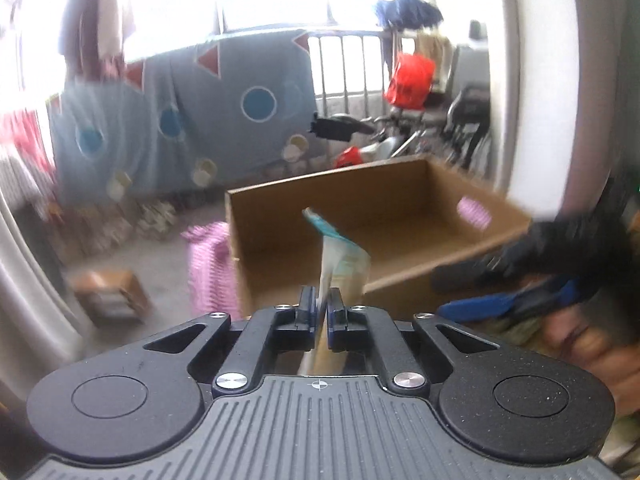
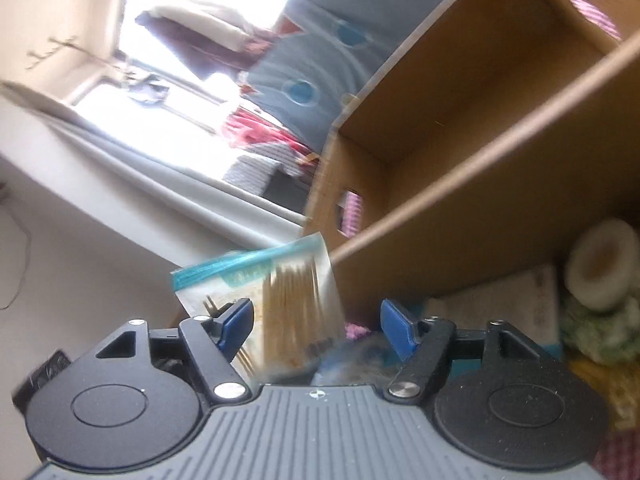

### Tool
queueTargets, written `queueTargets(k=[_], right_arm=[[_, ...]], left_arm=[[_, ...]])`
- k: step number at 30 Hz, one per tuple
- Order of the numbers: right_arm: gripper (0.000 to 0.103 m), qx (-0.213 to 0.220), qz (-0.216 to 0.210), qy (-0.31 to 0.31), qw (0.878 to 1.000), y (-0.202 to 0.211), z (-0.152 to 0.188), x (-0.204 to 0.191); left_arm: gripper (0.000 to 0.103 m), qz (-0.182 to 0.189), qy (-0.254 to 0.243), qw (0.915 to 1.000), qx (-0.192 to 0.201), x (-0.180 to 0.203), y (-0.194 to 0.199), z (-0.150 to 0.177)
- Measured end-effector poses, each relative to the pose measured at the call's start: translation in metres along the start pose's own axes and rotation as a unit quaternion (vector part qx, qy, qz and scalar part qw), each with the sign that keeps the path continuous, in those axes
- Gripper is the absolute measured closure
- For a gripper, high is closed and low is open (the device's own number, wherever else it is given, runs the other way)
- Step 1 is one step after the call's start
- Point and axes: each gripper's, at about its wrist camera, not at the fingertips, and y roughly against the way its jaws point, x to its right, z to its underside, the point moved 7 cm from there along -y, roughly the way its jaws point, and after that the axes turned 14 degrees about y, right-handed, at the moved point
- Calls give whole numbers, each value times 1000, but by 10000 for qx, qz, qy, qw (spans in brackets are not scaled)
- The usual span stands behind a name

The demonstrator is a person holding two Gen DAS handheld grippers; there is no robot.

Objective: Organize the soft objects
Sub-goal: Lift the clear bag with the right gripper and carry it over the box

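Observation:
My left gripper (image 1: 323, 300) is shut on the lower edge of a clear zip bag (image 1: 340, 256) with a teal seal, held upright in front of an open cardboard box (image 1: 400, 216). In the right wrist view the same zip bag (image 2: 280, 300) shows thin wooden sticks inside. It stands between the blue pads (image 2: 236, 320) of my right gripper (image 2: 316, 324), which is open and does not press on it. The cardboard box (image 2: 460, 128) rises just behind. A black-gloved hand (image 1: 560, 240) carries that right gripper at the right edge of the left wrist view.
A pink striped cloth (image 1: 208, 264) hangs by the box's left side. A small wooden stool (image 1: 110, 296) stands on the floor. A white roll (image 2: 604, 268) and a green fuzzy item (image 2: 600, 332) lie right of the box. A blue blanket (image 1: 180, 120) hangs behind.

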Motion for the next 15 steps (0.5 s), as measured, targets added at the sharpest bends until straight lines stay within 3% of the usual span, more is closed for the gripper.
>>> queueTargets(k=[5, 12, 15], right_arm=[[7, 440, -684, -135, 9966, -9, -4, 3], [2, 617, -1662, -947, 9796, -15, -4, 15], [2, 724, -2156, -1262, 9656, -13, -6, 14]], left_arm=[[101, 747, 1027, 9916, -250, -10, 6, -14], [101, 1685, 1756, 9693, -351, -4, 23, -32], [101, 2002, 1877, 9610, -332, 3, 31, -41]])
